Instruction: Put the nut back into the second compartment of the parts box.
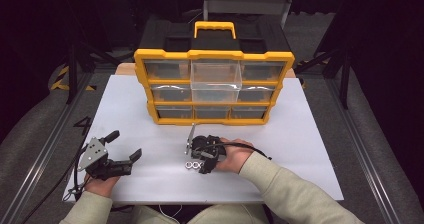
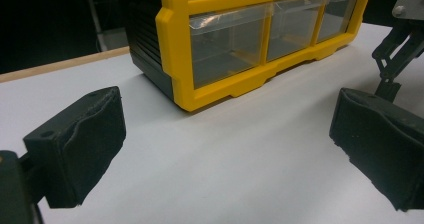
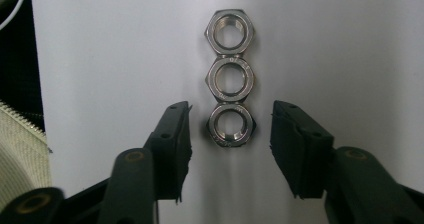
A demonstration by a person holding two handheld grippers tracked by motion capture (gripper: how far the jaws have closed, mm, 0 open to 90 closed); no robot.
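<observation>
My right tongs (image 3: 230, 129) point down at the white desk (image 1: 310, 134), in front of the yellow organizer (image 1: 214, 86), and they are spread apart with nothing gripped. Between their jaws lies the nearest of three steel nuts (image 3: 231, 79); its sides are clear of both pads. The three nuts lie flat in a straight row, each touching the next, and the row runs away from the tongs. From above, the nuts (image 1: 193, 165) show as small bright rings just beside the right tongs (image 1: 204, 156), well in front of the organizer's bottom row of drawers. My left tongs (image 1: 125, 146) rest low over the desk, off to the left of the organizer's front, and they too are spread wide and hold nothing; in their own view the two black pads (image 2: 80, 149) stand far apart over bare desk, with the organizer's lower corner (image 2: 200, 79) ahead. The organizer stands upright at the far middle of the desk, and its top middle drawer (image 1: 216, 79) is pulled out toward me.
</observation>
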